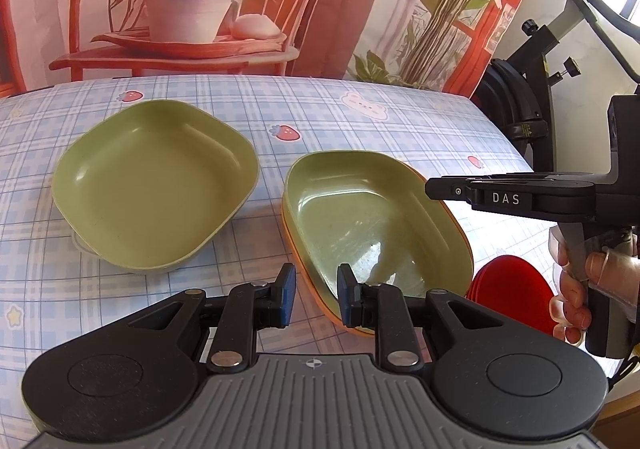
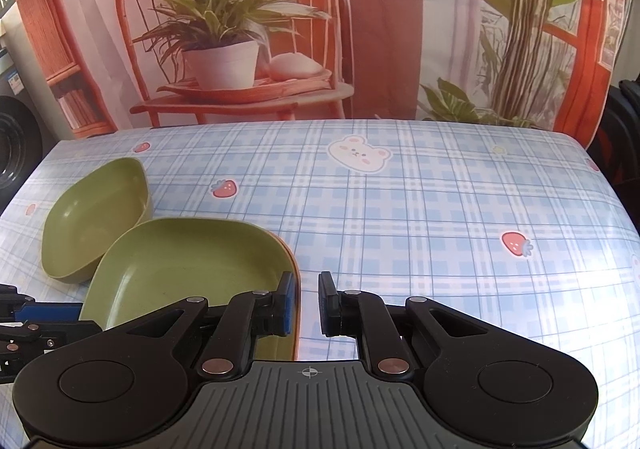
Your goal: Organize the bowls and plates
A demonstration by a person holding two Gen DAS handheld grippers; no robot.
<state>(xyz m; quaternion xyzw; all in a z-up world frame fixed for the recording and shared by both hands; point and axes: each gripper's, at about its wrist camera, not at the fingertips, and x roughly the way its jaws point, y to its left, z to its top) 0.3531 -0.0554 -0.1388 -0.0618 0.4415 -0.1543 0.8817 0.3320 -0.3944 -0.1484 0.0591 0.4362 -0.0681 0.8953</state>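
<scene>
A green square bowl (image 1: 152, 185) sits on the checked tablecloth (image 1: 360, 117) at the left. To its right a green plate (image 1: 372, 225) lies stacked on an orange plate whose rim (image 1: 316, 297) shows beneath. My left gripper (image 1: 316, 297) is open, its jaws astride the stack's near rim. My right gripper (image 2: 308, 303) is open and empty; its left finger is over the stack's (image 2: 192, 269) right rim, the right finger over the cloth. It also shows in the left wrist view (image 1: 512, 195). The bowl also shows in the right wrist view (image 2: 92, 217).
Red plates (image 1: 512, 293) lie at the table's right edge below the right gripper. A printed backdrop with plant and chair (image 2: 240, 49) hangs behind the table. Black exercise equipment (image 1: 532, 89) stands beyond the right edge.
</scene>
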